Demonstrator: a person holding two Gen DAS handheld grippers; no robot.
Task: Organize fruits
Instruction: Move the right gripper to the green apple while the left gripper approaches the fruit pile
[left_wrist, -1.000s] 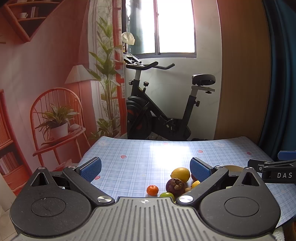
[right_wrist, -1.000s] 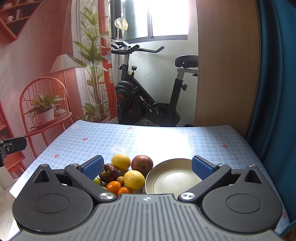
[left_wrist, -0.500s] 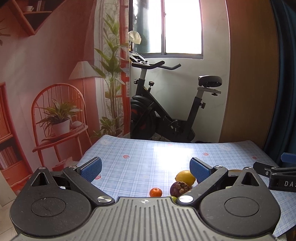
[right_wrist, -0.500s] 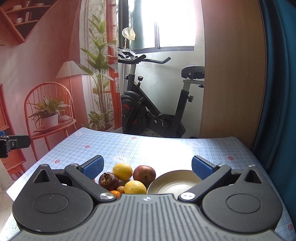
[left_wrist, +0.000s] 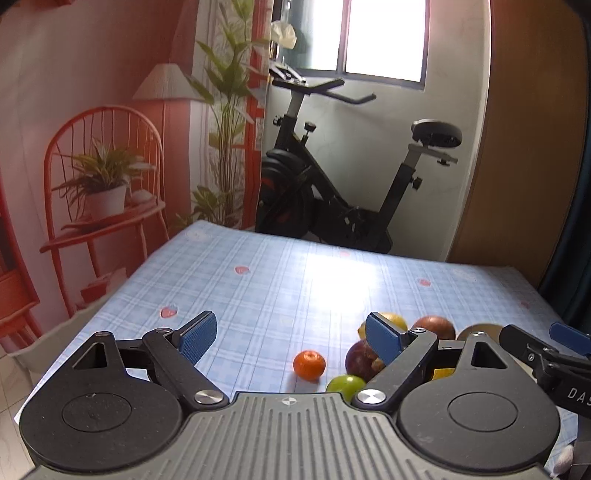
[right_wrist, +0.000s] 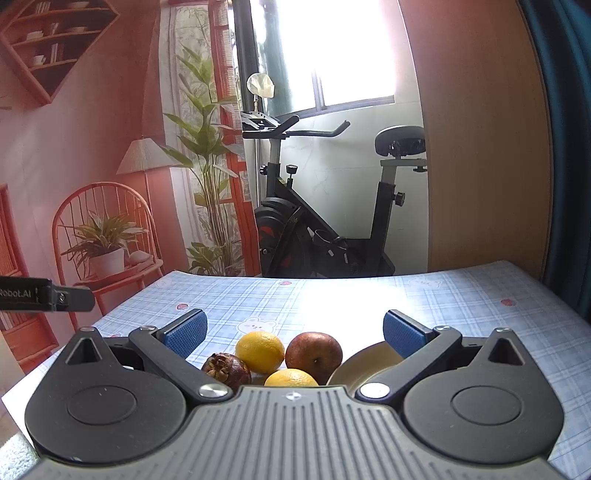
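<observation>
Fruit sits bunched on the glossy, blue-checked tablecloth (left_wrist: 258, 280) in front of me. My left gripper (left_wrist: 291, 336) has just been narrowing its jaws, yet they stand apart with nothing between the ribbed blue pads; a small, round, dimpled tangerine (left_wrist: 309, 364) lies on the cloth past the gap, apart from the pile. Just right of it are a smooth green fruit (left_wrist: 343, 384) and a dark purple mangosteen (left_wrist: 360, 361), partly behind my right-hand finger. My right gripper (right_wrist: 295, 332) is spread wide and holds nothing. Beyond it lie an oval, matt yellow lemon (right_wrist: 260, 350) and a round, russet-brown fruit (right_wrist: 314, 352) side by side, with the mangosteen's rough crown nearer and to the left, and an orange (right_wrist: 291, 378) peeping over my grey ribbed housing. To the right of the russet fruit lies a shallow, cream, round plate (right_wrist: 365, 363); the part I can see bears no fruit, the rest is hidden by my finger.
</observation>
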